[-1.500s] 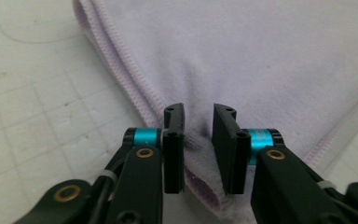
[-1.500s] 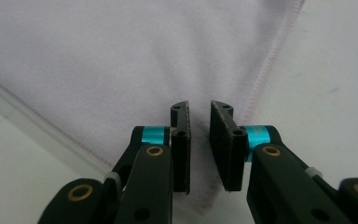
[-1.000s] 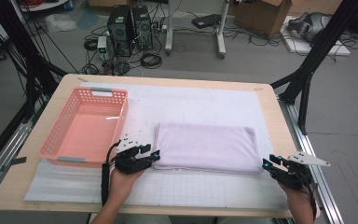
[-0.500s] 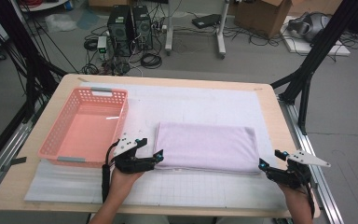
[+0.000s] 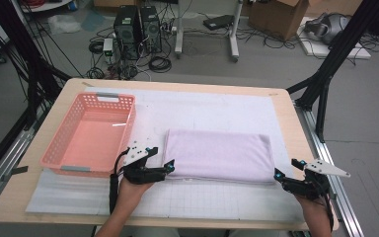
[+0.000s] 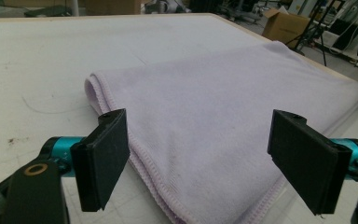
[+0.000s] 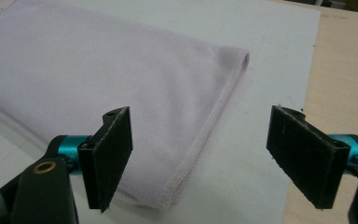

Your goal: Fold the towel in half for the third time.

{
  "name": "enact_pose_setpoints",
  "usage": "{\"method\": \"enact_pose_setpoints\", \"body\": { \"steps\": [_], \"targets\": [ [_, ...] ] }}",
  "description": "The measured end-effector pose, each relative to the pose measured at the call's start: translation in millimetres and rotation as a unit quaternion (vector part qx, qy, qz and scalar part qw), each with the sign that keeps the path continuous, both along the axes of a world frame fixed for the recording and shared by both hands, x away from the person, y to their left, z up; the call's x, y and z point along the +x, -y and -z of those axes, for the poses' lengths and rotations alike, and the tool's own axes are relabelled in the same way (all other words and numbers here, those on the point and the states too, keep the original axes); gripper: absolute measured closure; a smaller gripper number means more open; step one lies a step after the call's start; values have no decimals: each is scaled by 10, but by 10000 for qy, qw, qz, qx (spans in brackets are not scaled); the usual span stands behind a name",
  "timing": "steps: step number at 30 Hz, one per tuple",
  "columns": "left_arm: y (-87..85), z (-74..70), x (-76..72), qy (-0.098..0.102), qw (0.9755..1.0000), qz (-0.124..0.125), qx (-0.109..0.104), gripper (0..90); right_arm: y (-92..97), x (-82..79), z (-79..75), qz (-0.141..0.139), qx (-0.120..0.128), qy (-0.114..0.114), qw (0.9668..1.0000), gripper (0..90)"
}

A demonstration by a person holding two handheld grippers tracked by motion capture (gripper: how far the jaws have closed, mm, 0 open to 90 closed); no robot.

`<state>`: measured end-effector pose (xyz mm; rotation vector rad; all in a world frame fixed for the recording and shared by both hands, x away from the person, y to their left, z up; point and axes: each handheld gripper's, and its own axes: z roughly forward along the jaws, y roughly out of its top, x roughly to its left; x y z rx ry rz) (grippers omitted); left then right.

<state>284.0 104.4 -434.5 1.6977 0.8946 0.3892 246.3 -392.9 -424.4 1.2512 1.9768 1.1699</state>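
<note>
Since a second ago, both of your hand-held grippers have let go: the jaws were pinched at the towel's near corners and have just been opening, with nothing between the pads. Your left hand-held gripper (image 5: 159, 159) lies low at 9 o'clock of the folded lilac towel (image 5: 218, 155), jaws released astride its corner. Your right hand-held gripper (image 5: 287, 171) sits at about 4 o'clock, released, apparently just clear of the hem. You have one towel, flat on the white mat (image 5: 202, 106) mid-bench, one pink basket (image 5: 64, 145) at its 9 o'clock, and two hand-held grippers.
</note>
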Motion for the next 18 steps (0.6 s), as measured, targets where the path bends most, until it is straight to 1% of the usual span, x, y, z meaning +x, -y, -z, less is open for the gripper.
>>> {"method": "enact_pose_setpoints", "body": {
  "steps": [4,8,10,14,15,17,18],
  "targets": [
    [11,12,8,-66,10000,3,25,224,3,2,9,-8,-11,-4,10000,214],
    [31,54,43,-297,9995,11,126,255,11,-5,13,1,-13,-43,10000,214],
    [35,69,48,-399,9991,-25,172,275,18,-4,17,5,-24,-47,10000,214],
    [35,97,63,-578,9980,-90,243,295,3,15,29,-56,-47,-79,9999,215],
    [35,97,63,-578,9980,-90,243,300,-4,20,29,-72,-55,-100,9999,215],
    [41,113,67,-700,9971,-101,284,301,-9,26,31,-91,-60,-90,9999,215],
    [55,127,70,-768,9964,-138,340,300,-23,27,29,-117,-43,-97,9999,214]
  ]
}}
